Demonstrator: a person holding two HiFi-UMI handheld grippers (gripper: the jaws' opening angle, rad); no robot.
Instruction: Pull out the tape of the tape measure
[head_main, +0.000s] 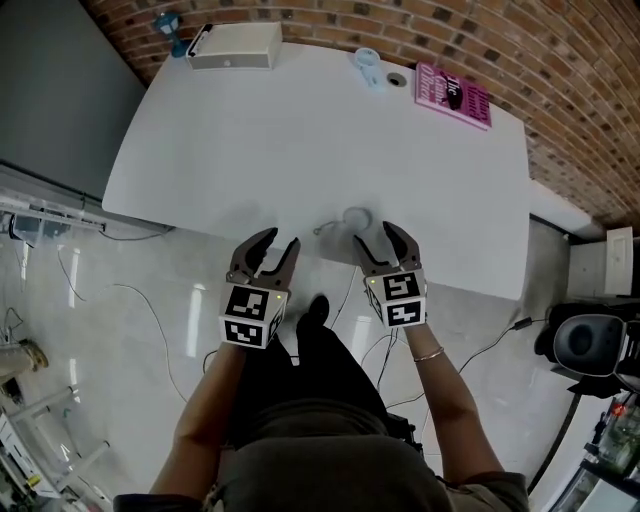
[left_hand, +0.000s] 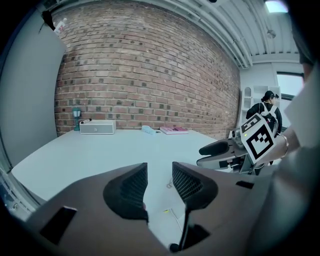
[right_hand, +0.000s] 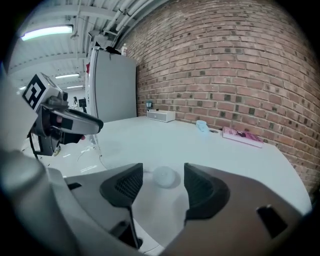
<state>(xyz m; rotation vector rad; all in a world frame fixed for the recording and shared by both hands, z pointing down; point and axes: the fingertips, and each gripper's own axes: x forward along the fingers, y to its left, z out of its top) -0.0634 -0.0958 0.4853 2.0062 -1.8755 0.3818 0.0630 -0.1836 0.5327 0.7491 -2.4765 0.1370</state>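
1. The tape measure (head_main: 357, 217), a small round white case, lies flat near the front edge of the white desk (head_main: 300, 130), with a thin little loop (head_main: 322, 229) just beside it on the left.
2. The right gripper (head_main: 373, 235) hovers at the desk's edge with its fingers spread apart. The tape measure sits just ahead of the tips, untouched.
3. The left gripper (head_main: 281, 240) hangs near it, also at the edge, fingers parted and holding nothing.
4. Everything else is well apart, along the far side by the brick wall (head_main: 560, 60): a white box (head_main: 235, 45), a pale blue object (head_main: 368, 65) and a pink book (head_main: 453, 93).
5. A grey cabinet (head_main: 50, 90) stands off the desk's left end.
6. Cables (head_main: 140, 295) trail over the floor (head_main: 120, 340) below.
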